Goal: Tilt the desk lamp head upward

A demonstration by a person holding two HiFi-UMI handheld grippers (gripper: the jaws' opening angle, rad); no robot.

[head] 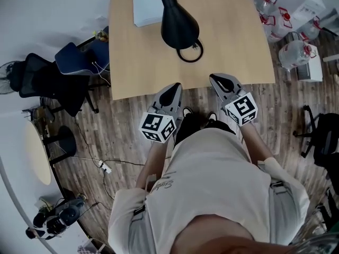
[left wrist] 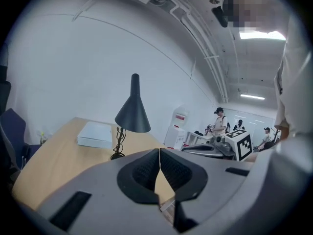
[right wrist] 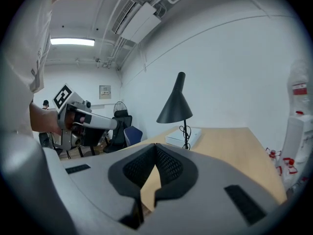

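Two empty grippers, left gripper (head: 175, 87) and right gripper (head: 214, 79), are hovering with jaws pressed together at the tabletop (head: 233, 46) edge; the desk lamp head (head: 179, 24) is sitting farther in. It is likely light, stiff and slick; its narrow neck is offering the surest hold.

White box (head: 145, 5) on wooden desk (head: 233, 57)

— Where does the head view look from?
— High above, steeply down onto the worktop (head: 233, 46) edge.
— And the other two?
— Low at that near edge, facing across (both share the lamp (left wrist: 132, 112)).
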